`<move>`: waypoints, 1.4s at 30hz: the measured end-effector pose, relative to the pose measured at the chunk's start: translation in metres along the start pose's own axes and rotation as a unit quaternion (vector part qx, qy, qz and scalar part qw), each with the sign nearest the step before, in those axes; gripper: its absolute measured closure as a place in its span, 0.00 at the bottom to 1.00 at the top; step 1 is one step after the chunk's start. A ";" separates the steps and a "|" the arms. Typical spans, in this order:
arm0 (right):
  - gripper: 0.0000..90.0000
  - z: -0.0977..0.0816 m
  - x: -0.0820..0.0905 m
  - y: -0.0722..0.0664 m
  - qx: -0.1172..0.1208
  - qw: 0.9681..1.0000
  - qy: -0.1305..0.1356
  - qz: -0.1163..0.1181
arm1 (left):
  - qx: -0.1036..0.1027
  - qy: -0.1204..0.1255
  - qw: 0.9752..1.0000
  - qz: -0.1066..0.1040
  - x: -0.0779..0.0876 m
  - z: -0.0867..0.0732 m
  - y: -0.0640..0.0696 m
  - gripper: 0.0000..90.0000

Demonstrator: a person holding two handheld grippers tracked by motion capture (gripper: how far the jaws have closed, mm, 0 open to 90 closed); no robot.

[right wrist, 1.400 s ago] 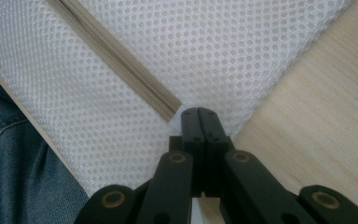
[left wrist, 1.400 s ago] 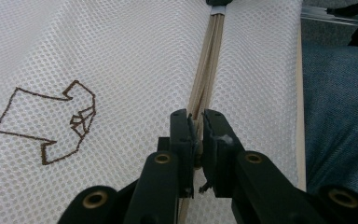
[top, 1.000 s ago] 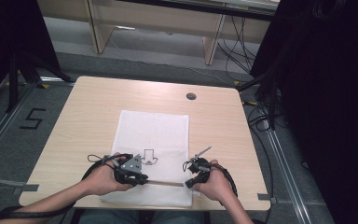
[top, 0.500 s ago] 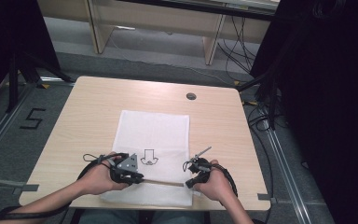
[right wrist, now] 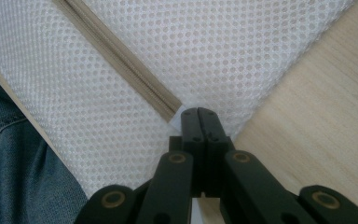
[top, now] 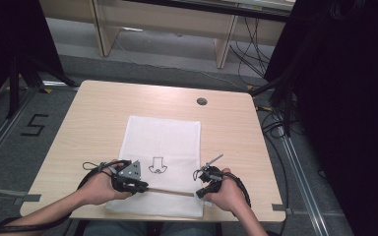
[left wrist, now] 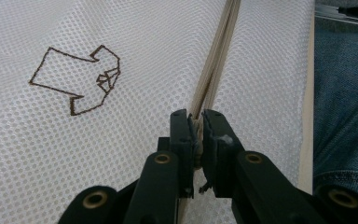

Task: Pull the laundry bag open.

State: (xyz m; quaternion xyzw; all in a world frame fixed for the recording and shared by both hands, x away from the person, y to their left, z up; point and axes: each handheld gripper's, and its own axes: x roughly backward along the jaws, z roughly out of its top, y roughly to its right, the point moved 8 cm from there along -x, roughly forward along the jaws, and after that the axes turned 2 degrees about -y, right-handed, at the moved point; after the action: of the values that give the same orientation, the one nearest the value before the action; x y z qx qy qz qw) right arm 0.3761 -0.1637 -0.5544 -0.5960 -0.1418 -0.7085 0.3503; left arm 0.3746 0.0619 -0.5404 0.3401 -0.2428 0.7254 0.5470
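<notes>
A white mesh bag (top: 162,140) lies flat on the wooden table (top: 93,113), with a brown outline drawing (top: 157,164) printed on it. A beige zipper (top: 170,191) runs across its near end. My left gripper (top: 144,187) is at the zipper's left part. In the left gripper view my left gripper (left wrist: 196,116) is shut on the zipper (left wrist: 216,60), beside the drawing (left wrist: 77,79). My right gripper (top: 197,193) is at the bag's right edge. In the right gripper view it (right wrist: 198,112) is shut on the mesh bag (right wrist: 237,46) just past the zipper's (right wrist: 116,60) end.
A round cable hole (top: 202,101) sits in the table's far right part. The table's near edge lies just behind both hands, with the person's jeans (left wrist: 345,116) below it. Cables trail from both grippers. Bare wood (right wrist: 317,107) lies right of the bag.
My left gripper has slid a little to the left along the zipper line, and a longer stretch of zipper shows between the grippers. The right gripper has stayed put.
</notes>
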 end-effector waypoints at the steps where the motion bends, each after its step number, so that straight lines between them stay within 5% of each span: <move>1: 1.00 0.000 0.000 0.001 0.004 1.000 0.002 -0.002 | -0.001 -0.003 1.000 -0.005 0.000 0.000 0.000 0.92; 17: 1.00 0.000 0.000 0.001 0.008 1.000 0.004 -0.003 | 0.008 0.004 1.000 -0.004 0.005 -0.003 0.002 0.92; 21: 1.00 0.000 0.000 0.000 0.000 1.000 0.000 -0.001 | -0.005 -0.003 1.000 0.005 0.006 -0.003 0.001 0.92; 30: 1.00 0.000 0.000 0.001 0.004 1.000 0.001 -0.001 | 0.013 0.004 1.000 0.001 0.010 -0.009 -0.002 0.92; 42: 1.00 0.001 0.000 0.004 0.016 1.000 0.007 -0.004 | 0.012 0.009 1.000 0.001 0.013 -0.009 0.000 0.92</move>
State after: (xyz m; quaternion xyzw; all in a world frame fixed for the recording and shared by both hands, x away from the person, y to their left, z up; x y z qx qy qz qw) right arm 0.3792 -0.1658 -0.5554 -0.5852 -0.1527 -0.7115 0.3578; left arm 0.3699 0.0770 -0.5363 0.3398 -0.2298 0.7318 0.5443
